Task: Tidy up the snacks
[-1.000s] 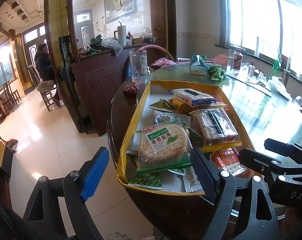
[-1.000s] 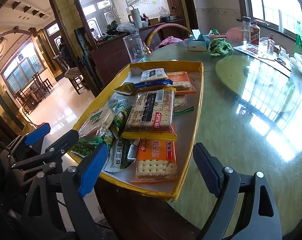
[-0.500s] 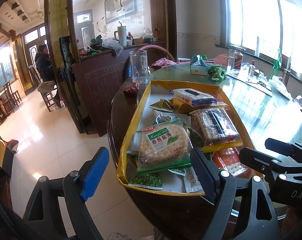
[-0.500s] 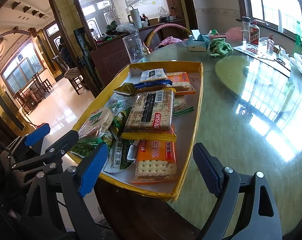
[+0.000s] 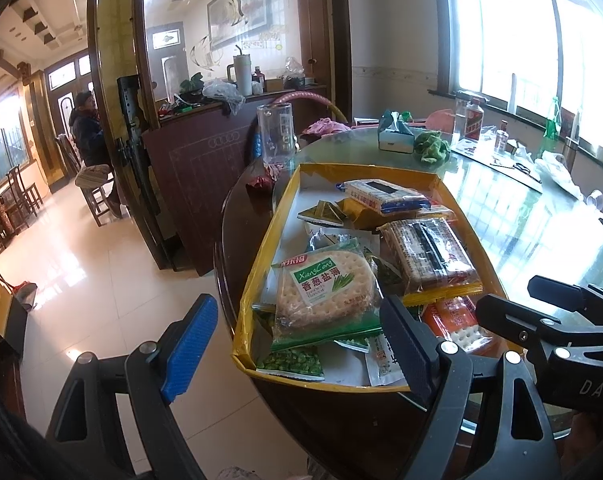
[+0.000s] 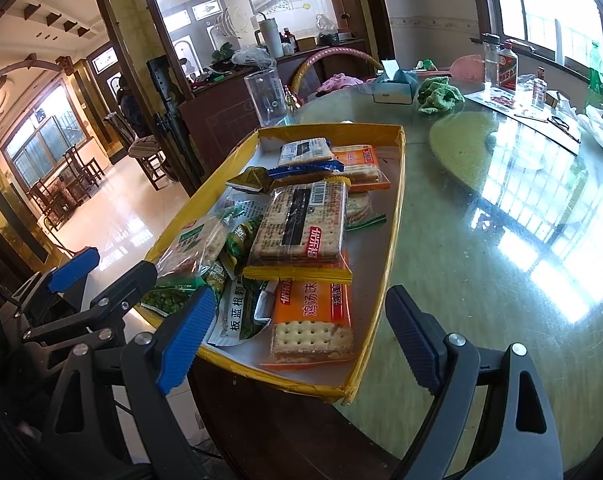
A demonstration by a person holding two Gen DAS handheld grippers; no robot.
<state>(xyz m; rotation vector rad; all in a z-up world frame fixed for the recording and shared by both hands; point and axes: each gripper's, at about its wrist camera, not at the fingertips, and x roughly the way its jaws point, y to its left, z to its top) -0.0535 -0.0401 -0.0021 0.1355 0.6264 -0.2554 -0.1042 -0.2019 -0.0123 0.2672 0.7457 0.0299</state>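
A shallow yellow cardboard tray (image 5: 257, 280) (image 6: 393, 208) of snack packs lies at the near rim of a round glass-topped table. It holds a green round-cracker pack (image 5: 325, 292), a yellow-trimmed cracker pack (image 5: 429, 256) (image 6: 301, 232), an orange cracker pack (image 6: 309, 320), green pea packets (image 5: 291, 360) and a blue-and-white pack (image 5: 385, 194). My left gripper (image 5: 297, 352) hangs open in front of the tray's near edge, holding nothing. Just beside it, my right gripper (image 6: 297, 340) is also open and empty, over the tray's near right corner.
On the table (image 6: 501, 240) behind the tray stand a clear plastic pitcher (image 5: 275, 136), a tissue box (image 5: 393, 136), a green cloth (image 6: 439, 94) and bottles (image 6: 505, 68) near the window. A dark wooden cabinet (image 5: 205, 176) stands to the left. Far left, a person (image 5: 87, 128) sits on a chair.
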